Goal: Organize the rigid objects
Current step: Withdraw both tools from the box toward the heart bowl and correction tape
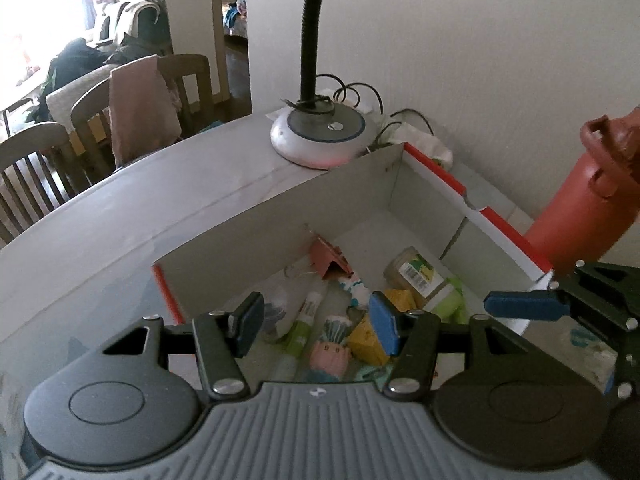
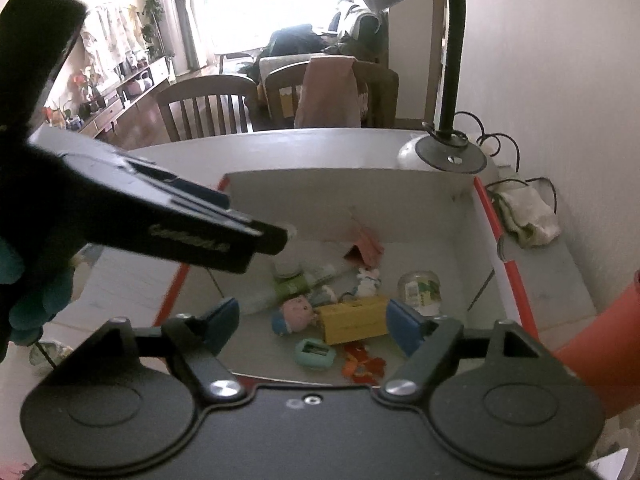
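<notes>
A white cardboard box with a red rim (image 1: 280,220) (image 2: 340,196) stands on the table. In it lie a yellow carton (image 1: 366,340) (image 2: 354,318), a glass jar (image 1: 420,276) (image 2: 418,286), a pink binder clip (image 1: 330,258) (image 2: 366,246), a pink figurine (image 1: 330,354) (image 2: 296,312), a glue stick (image 1: 306,320) and a teal sharpener (image 2: 314,354). My left gripper (image 1: 316,326) hangs open above the box's near left side, holding nothing. My right gripper (image 2: 314,322) is open over the near edge, also holding nothing. One of its fingers (image 1: 524,306) shows in the left wrist view.
A desk lamp's base (image 1: 324,132) (image 2: 444,152) with coiled cable sits behind the box by the wall. A red-brown bottle (image 1: 580,208) (image 2: 600,344) stands outside the box's right side. A crumpled cloth (image 2: 528,216) lies at the back right. Wooden chairs (image 1: 140,108) stand beyond the table.
</notes>
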Available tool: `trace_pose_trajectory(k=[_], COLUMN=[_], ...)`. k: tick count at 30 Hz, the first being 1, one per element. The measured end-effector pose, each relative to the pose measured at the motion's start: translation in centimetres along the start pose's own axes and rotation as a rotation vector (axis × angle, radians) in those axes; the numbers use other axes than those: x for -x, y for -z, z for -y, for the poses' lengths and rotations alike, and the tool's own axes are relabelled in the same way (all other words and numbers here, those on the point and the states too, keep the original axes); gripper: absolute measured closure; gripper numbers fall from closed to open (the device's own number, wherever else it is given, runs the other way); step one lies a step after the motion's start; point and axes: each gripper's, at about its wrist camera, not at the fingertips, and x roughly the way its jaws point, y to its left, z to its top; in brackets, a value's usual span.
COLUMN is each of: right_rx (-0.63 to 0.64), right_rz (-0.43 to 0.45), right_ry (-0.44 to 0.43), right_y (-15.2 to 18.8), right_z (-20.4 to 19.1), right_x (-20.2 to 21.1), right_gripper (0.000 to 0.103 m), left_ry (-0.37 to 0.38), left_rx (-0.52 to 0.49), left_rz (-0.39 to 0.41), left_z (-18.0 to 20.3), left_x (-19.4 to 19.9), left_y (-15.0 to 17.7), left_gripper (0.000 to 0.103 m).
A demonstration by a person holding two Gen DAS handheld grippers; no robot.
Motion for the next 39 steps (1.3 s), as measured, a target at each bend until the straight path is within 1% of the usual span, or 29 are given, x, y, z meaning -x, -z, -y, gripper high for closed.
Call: trace_pose_trajectory(k=[3,10,12,14,20,23,26,30,31,33,39], right_rx=[-0.001,-0.019,-0.019,-0.022,-0.027,-0.028,-0.032,-0.030,-0.029,-0.020,0.020], right_rz=[0.009,0.024,0.030,0.034,0.052,0.062,0.070,0.076,0.073,0.068,0.033], right_ry=[-0.001,0.002,0.001,-0.002,-0.025,-0.039,-0.058,-0.078,-0.084,-0.094,-0.124], right_y=[-0.1,-0.1,0.0,0.0,0.0,0.0,0.0,0.1,0.1,0.2,0.7], right_z=[-0.9,-3.7,-4.7,-5.7,-9.2,-10.9,-12.4,-14.4,-14.9,-15.9,-19.2], right_x=[0.7,2.1,2.4,2.7,3.2,3.3,3.3,3.2,3.1,2.8,1.7], right_gripper=[0.021,0.017,0.014,0.014,0.010,0.008,0.006,0.005,0.005,0.005,0.005], left_ry=[0.008,0.027,0.024,0.024,0.036,0.033,0.034,0.027,0.025,0.013,-0.012], left_rx=[0.011,0.026,0.031,0.042,0.075,0.088,0.109,0.131,0.135,0.139,0.165], left_rz=[0.020,0.067,0.078,0.091,0.101,0.109,0.118,0.120,0.121,0.121,0.108], left_z=[-0.9,-3.5,-4.2,-5.1,-8.2,-9.9,-11.8,-14.2,-14.7,-15.8,-19.1], left_x=[1.5,5.3,6.3,7.4,9.9,11.2,12.4,14.0,14.3,15.0,16.2], left_y=[0.9,3.3,4.0,4.7,7.1,8.5,9.9,11.7,12.2,13.1,15.6], left_gripper=[0.037,0.036,0.030,0.028,0.028,0.021,0.021,0.021,0.020,0.017,0.016])
